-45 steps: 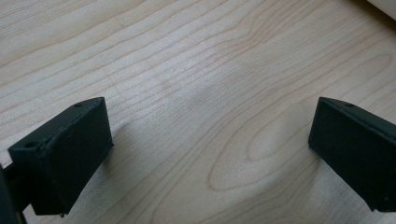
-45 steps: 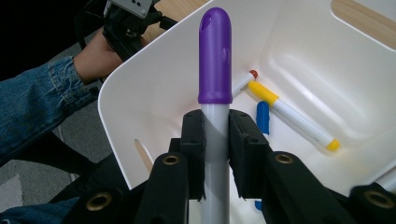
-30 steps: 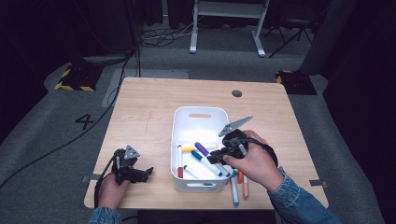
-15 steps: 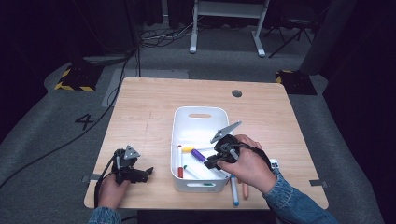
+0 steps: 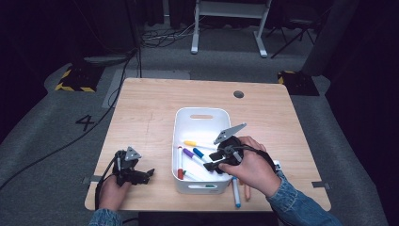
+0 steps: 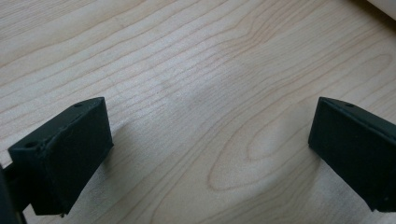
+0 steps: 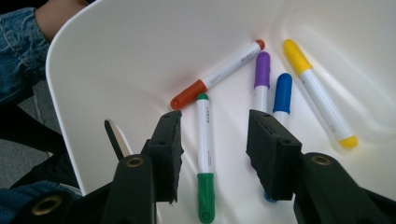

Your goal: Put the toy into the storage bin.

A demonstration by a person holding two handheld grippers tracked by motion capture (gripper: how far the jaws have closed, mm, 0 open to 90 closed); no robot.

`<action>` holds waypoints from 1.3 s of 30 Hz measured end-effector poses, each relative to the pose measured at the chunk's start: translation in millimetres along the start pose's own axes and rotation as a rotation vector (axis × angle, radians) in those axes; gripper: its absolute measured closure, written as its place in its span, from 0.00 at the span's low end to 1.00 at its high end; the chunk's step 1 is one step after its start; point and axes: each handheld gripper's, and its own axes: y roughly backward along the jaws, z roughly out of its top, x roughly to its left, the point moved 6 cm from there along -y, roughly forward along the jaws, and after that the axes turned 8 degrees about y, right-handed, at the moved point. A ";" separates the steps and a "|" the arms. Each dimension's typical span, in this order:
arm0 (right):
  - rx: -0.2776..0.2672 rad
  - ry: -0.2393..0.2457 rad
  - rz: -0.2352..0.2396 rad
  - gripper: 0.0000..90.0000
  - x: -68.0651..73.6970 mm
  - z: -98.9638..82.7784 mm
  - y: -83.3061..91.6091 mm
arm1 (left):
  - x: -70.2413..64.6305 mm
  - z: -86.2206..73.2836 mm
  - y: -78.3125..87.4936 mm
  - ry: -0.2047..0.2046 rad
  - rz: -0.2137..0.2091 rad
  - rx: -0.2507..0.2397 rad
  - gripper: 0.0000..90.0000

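1. Between the earlier high view and this one, the right hand-held gripper had slid left over the white bin, and its jaws had just been opening; the green marker lay loose between them on the bin floor, with neither pad pressing it.
2. That marker rested in the near part of the bin, beside the orange marker, the purple marker, the blue marker and the yellow marker.
3. Two more markers lay on the counter just right of the bin, close under the right hand.
4. The left hand-held gripper rested at the near left of the counter, jaws spread wide over bare wood.
5. Risk: lifting the right hand-held gripper out carelessly could catch the green marker with a pad and roll it against its neighbours.
6. Risk: the wrist sat low over the bin's right wall, so a sideways pull might nudge the bin.
7. Risk: a sleeve sweeping back could knock the loose pair off the near edge.
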 end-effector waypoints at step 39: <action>-0.078 -0.200 -0.145 0.67 -57.9 -61.7 74.1 | 0.0 0.0 0.0 0.000 0.000 0.000 0.00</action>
